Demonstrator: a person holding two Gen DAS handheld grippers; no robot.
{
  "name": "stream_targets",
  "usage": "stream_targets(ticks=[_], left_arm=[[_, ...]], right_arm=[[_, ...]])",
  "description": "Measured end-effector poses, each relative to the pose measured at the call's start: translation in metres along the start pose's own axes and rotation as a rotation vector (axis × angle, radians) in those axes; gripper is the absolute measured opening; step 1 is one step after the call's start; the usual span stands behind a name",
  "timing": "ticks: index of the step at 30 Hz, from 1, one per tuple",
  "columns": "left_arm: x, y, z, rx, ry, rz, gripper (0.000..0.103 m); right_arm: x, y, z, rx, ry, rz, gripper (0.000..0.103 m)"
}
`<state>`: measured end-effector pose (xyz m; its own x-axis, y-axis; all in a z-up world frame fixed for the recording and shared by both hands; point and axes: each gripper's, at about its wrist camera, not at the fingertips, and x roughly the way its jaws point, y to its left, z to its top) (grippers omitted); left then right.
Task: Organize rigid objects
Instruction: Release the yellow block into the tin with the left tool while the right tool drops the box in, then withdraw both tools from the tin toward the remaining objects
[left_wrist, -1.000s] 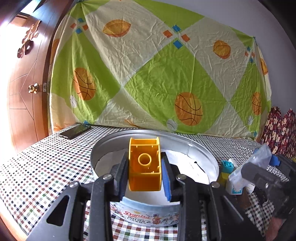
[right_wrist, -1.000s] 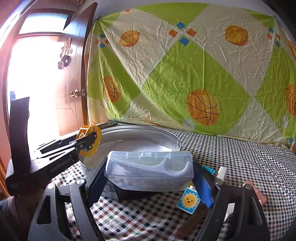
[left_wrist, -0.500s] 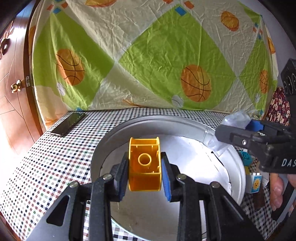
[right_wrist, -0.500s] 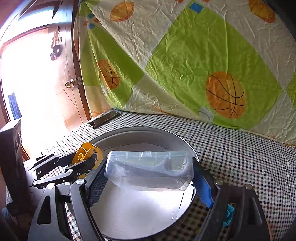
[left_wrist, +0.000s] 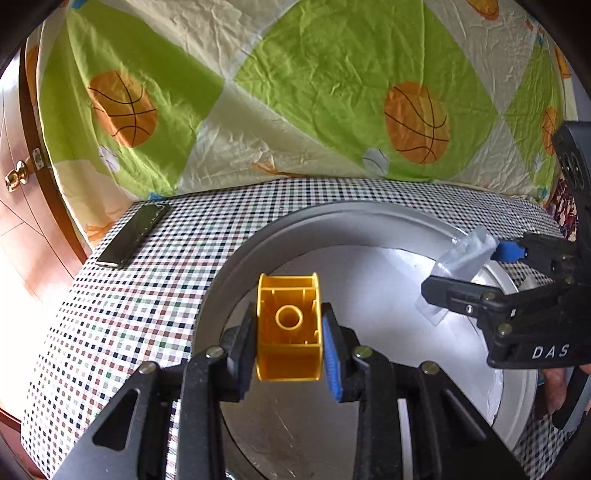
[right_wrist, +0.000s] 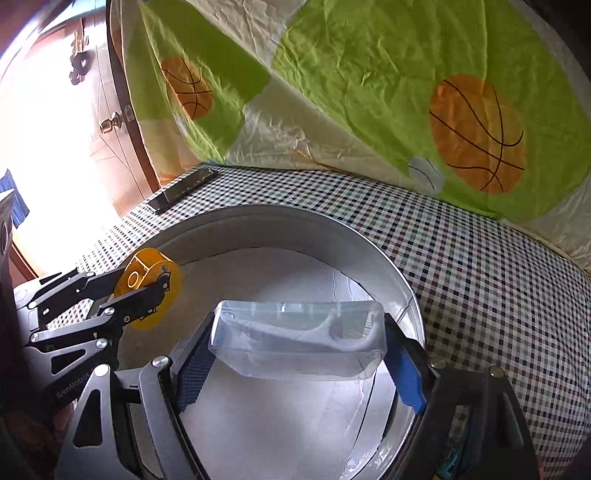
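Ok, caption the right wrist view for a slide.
Right gripper holds a clear box over the round tin; left gripper holds a yellow block.

Round tin (left_wrist: 369, 218) near rim cut off — clear box (right_wrist: 295, 339) contents indistinct.

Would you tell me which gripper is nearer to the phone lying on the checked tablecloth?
Left. The left gripper holds its yellow block on the tin's phone side; the right gripper is on the tin's opposite side.

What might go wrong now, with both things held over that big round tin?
The two tools could bump: the left tool with the yellow block and the right tool with the clear plastic case crowd over the tin. Released from here, either could bounce or land askew.
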<state>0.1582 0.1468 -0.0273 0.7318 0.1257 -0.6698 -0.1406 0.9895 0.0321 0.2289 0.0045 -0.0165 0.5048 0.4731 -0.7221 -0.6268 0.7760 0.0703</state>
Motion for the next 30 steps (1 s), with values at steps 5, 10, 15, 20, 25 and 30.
stream_targets(ticks=[5, 10, 15, 20, 25, 30], left_arm=[[-0.003, 0.001, 0.005, 0.007, -0.027, 0.048, 0.039], [-0.019, 0.003, 0.002, -0.020, -0.097, 0.064, 0.066], [-0.050, -0.010, -0.018, -0.040, -0.191, 0.054, 0.075], [-0.077, -0.043, -0.047, -0.029, -0.278, 0.011, 0.086], [-0.090, -0.089, -0.070, 0.030, -0.302, -0.054, 0.086], [-0.097, -0.126, -0.081, 0.060, -0.303, -0.121, 0.086]], right_arm=[[-0.005, 0.000, 0.005, -0.002, -0.044, -0.040, 0.087], [-0.032, -0.010, 0.002, 0.059, -0.137, -0.013, 0.090], [-0.081, -0.023, -0.024, 0.101, -0.219, 0.020, 0.090], [-0.133, -0.045, -0.073, 0.099, -0.285, -0.024, 0.090], [-0.177, -0.088, -0.132, 0.192, -0.342, -0.156, 0.091], [-0.197, -0.118, -0.175, 0.264, -0.372, -0.262, 0.091]])
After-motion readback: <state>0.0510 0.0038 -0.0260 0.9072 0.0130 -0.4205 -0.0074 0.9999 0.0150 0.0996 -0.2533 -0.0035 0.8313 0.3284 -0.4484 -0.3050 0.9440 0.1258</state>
